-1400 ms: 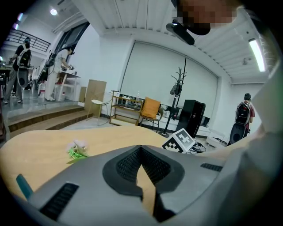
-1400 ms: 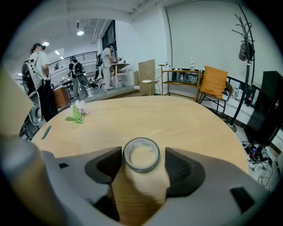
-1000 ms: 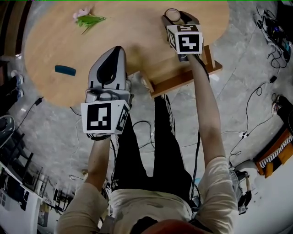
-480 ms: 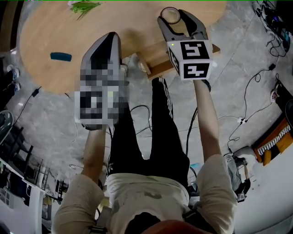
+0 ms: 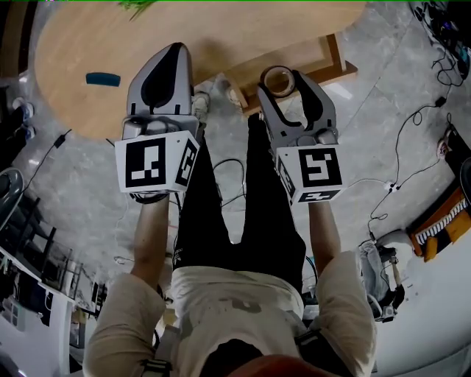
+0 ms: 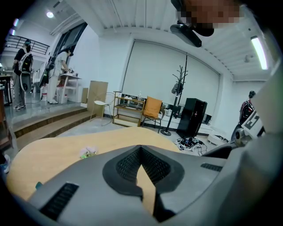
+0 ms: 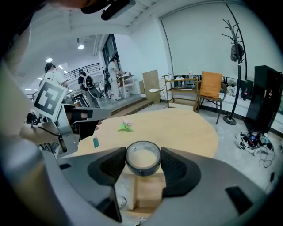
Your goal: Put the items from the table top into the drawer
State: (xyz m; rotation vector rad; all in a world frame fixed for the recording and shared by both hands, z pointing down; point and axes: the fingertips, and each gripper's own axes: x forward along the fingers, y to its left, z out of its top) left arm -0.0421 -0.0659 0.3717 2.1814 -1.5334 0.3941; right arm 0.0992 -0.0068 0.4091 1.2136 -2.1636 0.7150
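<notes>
My right gripper (image 5: pixel 279 78) is shut on a dark tape roll (image 5: pixel 268 73), held above the open wooden drawer (image 5: pixel 333 65) that sticks out from under the round wooden table (image 5: pixel 221 37). In the right gripper view the tape roll (image 7: pixel 143 170) sits between both pads, with the drawer (image 7: pixel 149 193) below it. My left gripper (image 5: pixel 175 48) hovers over the table's near edge, shut with nothing in it; its tips (image 6: pixel 140 148) meet. A blue item (image 5: pixel 102 79) and a green flower sprig (image 5: pixel 137 6) lie on the table.
The person's legs (image 5: pixel 221 213) are below the table edge. Cables (image 5: pixel 412 147) trail over the grey floor at the right. Beyond the table are an orange chair (image 7: pixel 211 88), a coat stand (image 7: pixel 233 66) and people (image 7: pixel 84 84) at the far left.
My right gripper has pulled back from over the table towards the person, still carrying the tape roll, and now hangs by the drawer. My left gripper has barely moved.
</notes>
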